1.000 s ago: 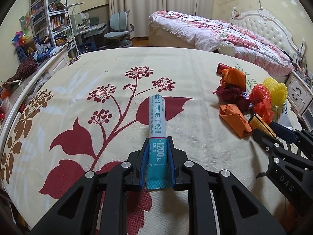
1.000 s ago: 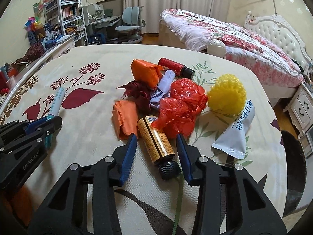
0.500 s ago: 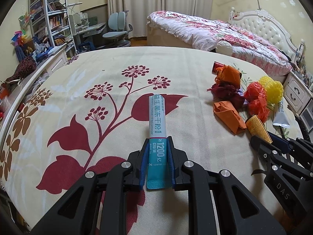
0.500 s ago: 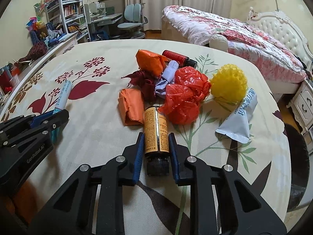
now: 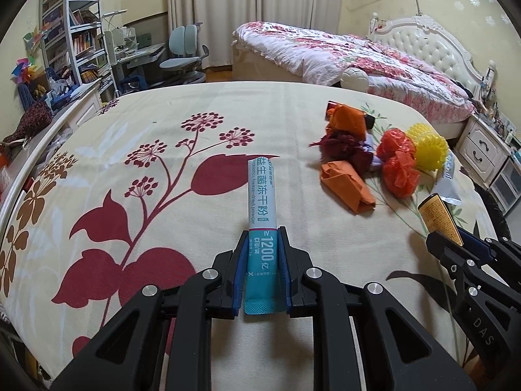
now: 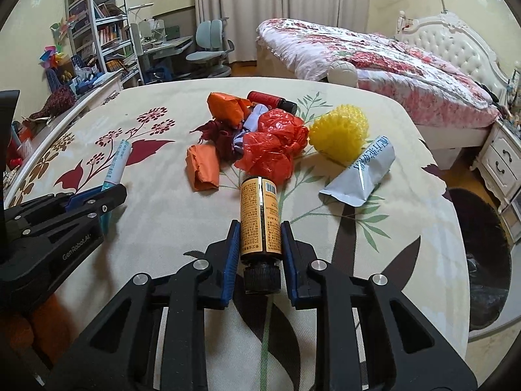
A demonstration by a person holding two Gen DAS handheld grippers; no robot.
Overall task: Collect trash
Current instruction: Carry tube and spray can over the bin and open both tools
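Left gripper [image 5: 262, 251] clamped on one teal-and-white powder stick [image 5: 262, 205], teal end between the blue pads, white end sticking forward over the floral bedspread [image 5: 182, 117]. Right gripper [image 6: 260, 244] clamped on one amber bottle [image 6: 260, 216], black cap toward the camera. Ahead of the right gripper, one trash pile: two orange paper wads [image 6: 202, 166] [image 6: 225, 107], one dark red scrap [image 6: 218, 134], two red plastic bag bunches [image 6: 272, 156] [image 6: 282, 126] (may be one bag, hard to tell), one red bottle [image 6: 267, 99] at the far side. One yellow spiky ball [image 6: 339, 132] forward-right, one white pouch [image 6: 366, 171] just right of it. Pile sits forward-right of the left gripper.
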